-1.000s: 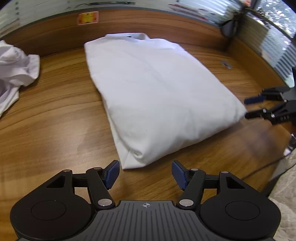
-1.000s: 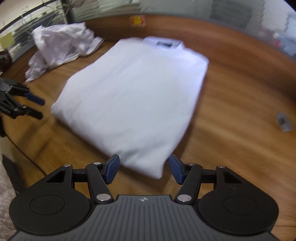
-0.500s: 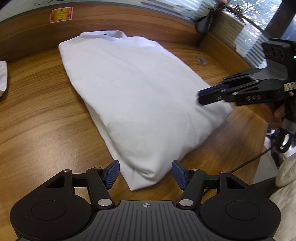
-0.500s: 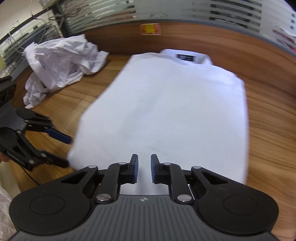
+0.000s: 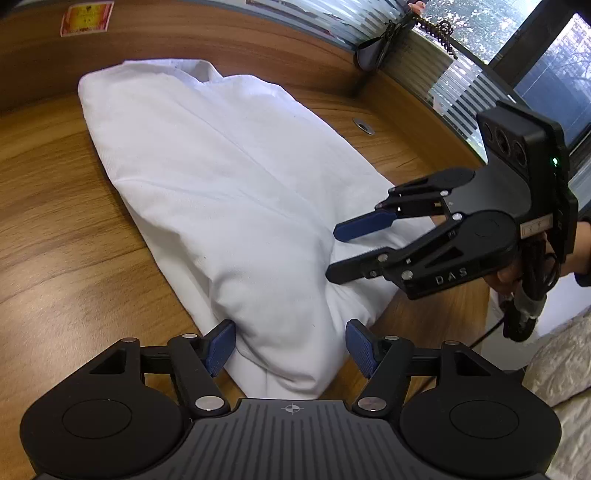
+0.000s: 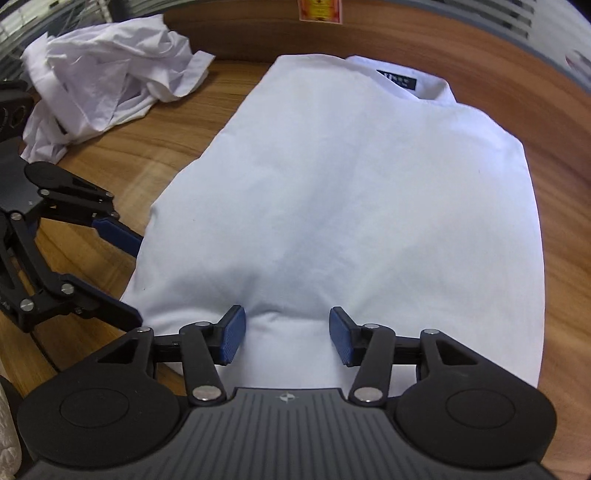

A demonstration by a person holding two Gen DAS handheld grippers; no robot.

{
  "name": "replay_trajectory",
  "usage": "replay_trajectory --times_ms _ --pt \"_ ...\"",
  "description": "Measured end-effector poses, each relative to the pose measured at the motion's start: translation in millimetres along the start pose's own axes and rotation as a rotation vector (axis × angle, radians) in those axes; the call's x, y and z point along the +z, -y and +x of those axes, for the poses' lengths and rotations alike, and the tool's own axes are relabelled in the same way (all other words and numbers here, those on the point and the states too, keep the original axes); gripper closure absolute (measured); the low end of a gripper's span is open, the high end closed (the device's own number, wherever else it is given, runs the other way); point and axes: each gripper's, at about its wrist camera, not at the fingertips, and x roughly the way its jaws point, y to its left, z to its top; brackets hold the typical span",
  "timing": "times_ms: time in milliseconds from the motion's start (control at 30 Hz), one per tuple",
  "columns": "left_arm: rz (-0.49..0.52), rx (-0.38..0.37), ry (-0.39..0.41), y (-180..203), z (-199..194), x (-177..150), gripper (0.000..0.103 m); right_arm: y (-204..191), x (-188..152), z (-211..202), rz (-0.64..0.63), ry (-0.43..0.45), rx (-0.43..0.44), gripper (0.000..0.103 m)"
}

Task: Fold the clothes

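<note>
folded white shirt (image 6: 369,206) on wooden table (image 5: 55,221), crumpled clothes (image 6: 107,74) beside, seemingly loose

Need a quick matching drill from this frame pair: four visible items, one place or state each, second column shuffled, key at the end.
Items:
1. folded white shirt
2. crumpled white garment
3. left tool
4. red and yellow sticker

Descriptions:
A. on the wooden back panel
B. loose heap, far left of the right wrist view
C. jaws open, straddling a near corner of cloth
D. flat on the wooden table, collar at the far end

Pairs: 1-D, 2-B, 3-C, 4-A
</note>
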Motion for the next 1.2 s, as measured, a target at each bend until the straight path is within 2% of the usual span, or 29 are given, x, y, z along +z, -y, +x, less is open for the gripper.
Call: replay_trajectory --times_ms 167,333,400,467,600,767,867,1000,1100,1200 --pt "-0.098 -0.064 0.010 -17 3 0 0.032 -1 2 5 -0.007 -0.018 -0.006 0.046" --pt "-0.239 -0.059 0.090 -24 1 0 0.032 0 4 7 -0.013 -0.029 0.003 0.045" --pt "-0.248 -0.064 0.095 -23 5 1 0.031 0 4 7 -0.014 -0.031 0.005 0.045" --pt "-0.219 -0.071 0.078 -19 10 4 0.029 1 5 7 -0.014 -0.032 0.007 0.045" --pt "-0.240 -0.194 -0.015 -24 10 3 0.029 1 6 8 -0.022 -0.035 0.012 0.045" --pt "-0.221 -0.288 -0.130 -23 12 -10 0.030 3 4 8 -0.028 -0.031 0.021 0.045" --pt "-0.166 -0.254 -0.105 -10 10 -17 0.030 4 3 8 -0.027 -0.026 0.020 0.044" --pt "-0.193 -0.194 -0.044 -3 10 -20 0.032 4 1 7 -0.018 -0.017 0.017 0.044" --pt "-0.218 -0.195 -0.038 0 12 -21 0.032 4 0 7 -0.013 -0.011 0.015 0.044" --pt "-0.205 -0.220 -0.044 2 6 -24 0.039 3 -1 7 -0.013 -0.009 0.011 0.044"
